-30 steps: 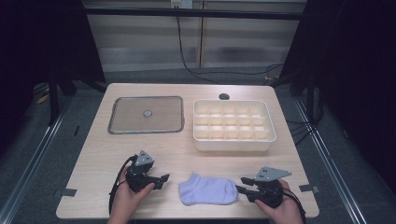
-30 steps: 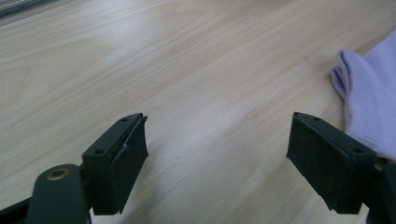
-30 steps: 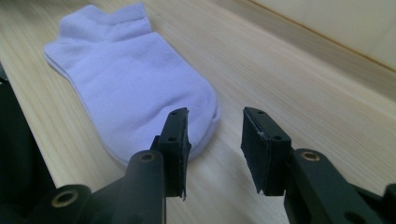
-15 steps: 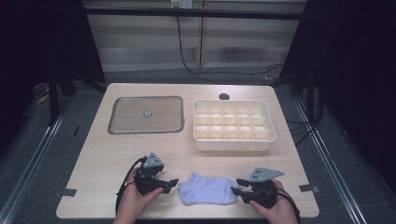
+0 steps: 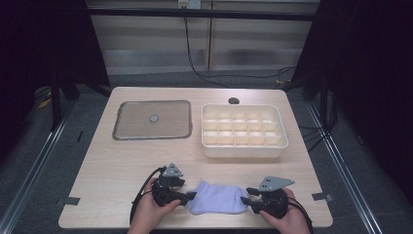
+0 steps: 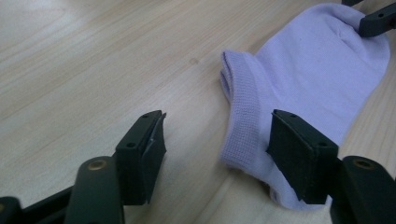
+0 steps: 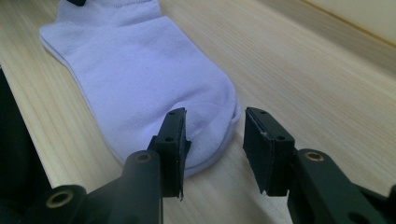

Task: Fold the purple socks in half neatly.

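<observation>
The sock (image 5: 217, 197) lies flat at the table's (image 5: 122, 161) near edge, long axis across it, cuff toward your left gripper (image 5: 190, 196), toe toward your right gripper (image 5: 246, 196). Your left jaws have just been closing around the cuff corner, not yet pinching. Your right jaws stand partly open, astride the toe edge, gripping nothing.

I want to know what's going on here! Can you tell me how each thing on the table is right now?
sock: flat, unfolded on the table.
left gripper: open, jaws have just been closing around the sock's cuff.
right gripper: open at the sock's toe.
divided box: compartments empty.
lid: flat beside the box.
</observation>
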A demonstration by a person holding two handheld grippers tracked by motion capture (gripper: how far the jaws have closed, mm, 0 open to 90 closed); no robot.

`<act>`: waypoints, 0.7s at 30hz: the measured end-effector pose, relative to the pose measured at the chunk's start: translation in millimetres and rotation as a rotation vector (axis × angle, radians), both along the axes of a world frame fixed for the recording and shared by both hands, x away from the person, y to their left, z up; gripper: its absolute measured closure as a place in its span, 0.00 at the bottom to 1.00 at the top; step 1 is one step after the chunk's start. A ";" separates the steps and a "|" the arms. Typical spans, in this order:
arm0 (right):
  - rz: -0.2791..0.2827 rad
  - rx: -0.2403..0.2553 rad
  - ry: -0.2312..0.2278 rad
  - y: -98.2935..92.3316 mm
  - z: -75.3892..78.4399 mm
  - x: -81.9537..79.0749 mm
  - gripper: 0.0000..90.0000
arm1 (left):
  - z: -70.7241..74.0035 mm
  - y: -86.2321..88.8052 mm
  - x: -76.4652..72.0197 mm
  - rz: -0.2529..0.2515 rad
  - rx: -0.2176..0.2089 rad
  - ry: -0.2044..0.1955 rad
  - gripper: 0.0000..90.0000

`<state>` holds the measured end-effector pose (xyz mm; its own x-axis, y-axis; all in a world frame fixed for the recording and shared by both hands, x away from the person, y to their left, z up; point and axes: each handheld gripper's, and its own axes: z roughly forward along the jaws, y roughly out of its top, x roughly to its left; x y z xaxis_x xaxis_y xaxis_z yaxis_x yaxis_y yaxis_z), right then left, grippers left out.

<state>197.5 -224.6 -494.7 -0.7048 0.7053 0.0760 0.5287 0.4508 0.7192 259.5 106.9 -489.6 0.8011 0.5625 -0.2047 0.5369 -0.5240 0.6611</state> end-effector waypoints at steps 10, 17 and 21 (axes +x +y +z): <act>0.006 -0.018 -0.002 1.5 -1.4 -0.2 0.67 | -0.1 -5.9 -3.8 -0.038 0.035 -0.005 0.52; 0.010 -0.021 -0.002 1.5 -2.2 0.3 0.67 | 0.6 -8.3 -4.4 -0.046 0.066 -0.003 0.53; 0.005 -0.018 0.003 1.6 -2.4 0.3 0.66 | 2.8 -13.8 -7.2 -0.066 0.135 -0.044 0.55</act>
<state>197.8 -223.0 -497.1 -0.7082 0.7029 0.0659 0.5287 0.4662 0.7093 252.3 93.1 -486.8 0.8440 0.5281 -0.0943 0.4701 -0.6434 0.6042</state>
